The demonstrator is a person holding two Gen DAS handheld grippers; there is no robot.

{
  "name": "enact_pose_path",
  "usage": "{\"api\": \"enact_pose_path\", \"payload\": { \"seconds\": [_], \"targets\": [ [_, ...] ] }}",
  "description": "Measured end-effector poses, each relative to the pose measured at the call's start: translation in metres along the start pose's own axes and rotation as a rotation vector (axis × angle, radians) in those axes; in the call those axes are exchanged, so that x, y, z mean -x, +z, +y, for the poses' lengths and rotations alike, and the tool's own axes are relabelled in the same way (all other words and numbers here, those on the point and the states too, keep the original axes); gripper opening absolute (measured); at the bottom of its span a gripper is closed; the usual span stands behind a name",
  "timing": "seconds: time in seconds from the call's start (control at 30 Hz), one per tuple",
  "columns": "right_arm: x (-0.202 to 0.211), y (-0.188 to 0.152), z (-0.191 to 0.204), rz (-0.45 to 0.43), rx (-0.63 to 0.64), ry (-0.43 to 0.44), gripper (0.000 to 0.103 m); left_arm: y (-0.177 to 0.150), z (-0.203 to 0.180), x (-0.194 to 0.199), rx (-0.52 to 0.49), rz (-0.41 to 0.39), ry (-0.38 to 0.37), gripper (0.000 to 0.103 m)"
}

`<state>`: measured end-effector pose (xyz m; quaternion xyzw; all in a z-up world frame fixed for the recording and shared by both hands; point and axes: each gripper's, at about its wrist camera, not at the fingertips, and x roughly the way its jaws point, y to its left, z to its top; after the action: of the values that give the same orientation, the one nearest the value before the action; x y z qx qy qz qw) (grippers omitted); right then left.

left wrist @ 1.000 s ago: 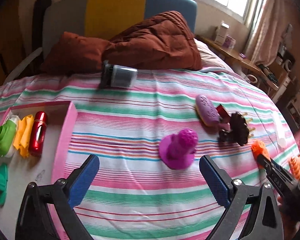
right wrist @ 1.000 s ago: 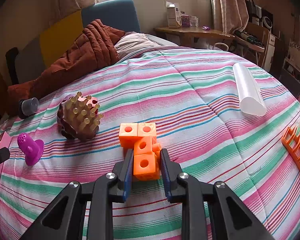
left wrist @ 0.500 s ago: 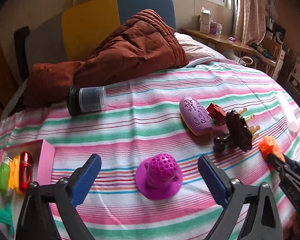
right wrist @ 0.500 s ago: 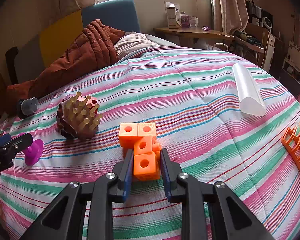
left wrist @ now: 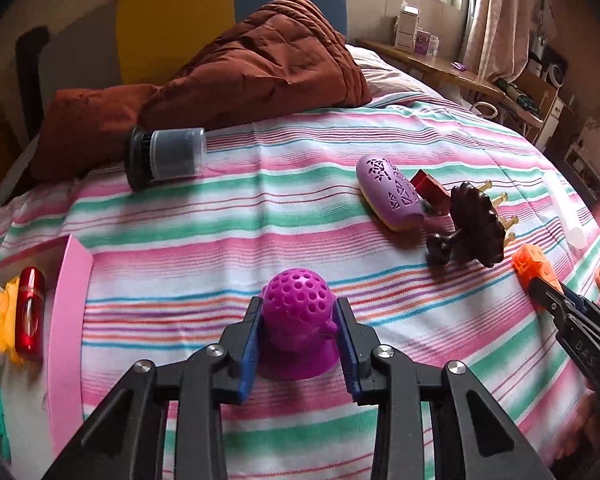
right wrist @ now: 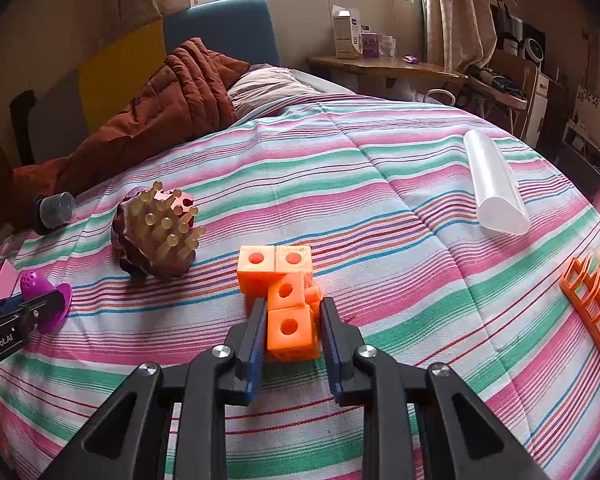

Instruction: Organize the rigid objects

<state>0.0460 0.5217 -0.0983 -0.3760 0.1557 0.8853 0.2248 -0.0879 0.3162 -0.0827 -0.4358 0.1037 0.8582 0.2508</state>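
My left gripper (left wrist: 298, 316) is shut on a purple dotted dome toy (left wrist: 296, 320) that stands on the striped bedspread; it also shows in the right wrist view (right wrist: 44, 296). My right gripper (right wrist: 293, 316) is shut on an orange linked-cube piece (right wrist: 288, 300) resting on the bed, also seen at the right of the left wrist view (left wrist: 534, 266). A pink tray (left wrist: 66, 320) at the left holds a red tube (left wrist: 30, 312), a yellow piece and a green piece.
On the bed lie a dark capped jar (left wrist: 164, 156), a lilac oval case (left wrist: 390, 192), a red block (left wrist: 430, 190), a brown pegged brush (right wrist: 156, 236), a clear tube (right wrist: 494, 188) and an orange rack (right wrist: 594, 304). A rust quilt (left wrist: 260, 68) is piled at the headboard.
My left gripper moved forward and right to the purple dome toy and closed on it. My right gripper stayed still, shut on the orange cubes.
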Motion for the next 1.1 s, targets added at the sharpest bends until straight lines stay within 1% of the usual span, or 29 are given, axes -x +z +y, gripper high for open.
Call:
{"api": "enact_pose_path", "payload": {
  "seconds": [0.17, 0.3, 0.5, 0.63, 0.7, 0.73, 0.8, 0.93, 1.0, 1.07, 1.1],
  "targets": [
    [0.0, 0.0, 0.002, 0.0, 0.006, -0.008, 0.024, -0.017, 0.006, 0.014, 0.035, 0.004, -0.027, 0.035],
    [-0.001, 0.0, 0.004, 0.0, 0.015, -0.019, 0.024, -0.03, 0.003, 0.026, 0.036, 0.01, -0.053, 0.035],
    [0.0, 0.0, 0.007, 0.0, 0.03, -0.038, 0.024, -0.04, 0.0, 0.051, 0.033, -0.01, -0.086, 0.033],
    [0.0, 0.0, 0.009, -0.003, 0.04, -0.049, 0.024, -0.043, 0.0, 0.07, 0.023, -0.04, -0.104, 0.033],
    [-0.001, 0.0, 0.009, -0.003, 0.042, -0.05, 0.024, -0.044, 0.002, 0.079, 0.018, -0.052, -0.112, 0.031],
    [-0.001, 0.0, 0.009, -0.003, 0.042, -0.05, 0.024, -0.045, 0.004, 0.083, 0.019, -0.058, -0.116, 0.026],
    [0.0, 0.0, 0.01, -0.005, 0.042, -0.048, 0.024, -0.047, 0.009, 0.09, 0.03, -0.062, -0.128, 0.023],
    [0.0, 0.0, 0.011, -0.007, 0.05, -0.052, 0.024, -0.053, 0.018, 0.099, 0.029, -0.072, -0.125, 0.023],
    [0.001, 0.0, 0.013, -0.01, 0.058, -0.058, 0.024, -0.056, 0.023, 0.098, 0.034, -0.066, -0.134, 0.023],
    [0.001, 0.0, 0.015, -0.014, 0.067, -0.065, 0.024, -0.057, 0.026, 0.095, 0.04, -0.063, -0.121, 0.024],
    [0.002, 0.0, 0.016, -0.014, 0.071, -0.068, 0.024, -0.056, 0.028, 0.093, 0.045, -0.058, -0.121, 0.029]
  ]
}}
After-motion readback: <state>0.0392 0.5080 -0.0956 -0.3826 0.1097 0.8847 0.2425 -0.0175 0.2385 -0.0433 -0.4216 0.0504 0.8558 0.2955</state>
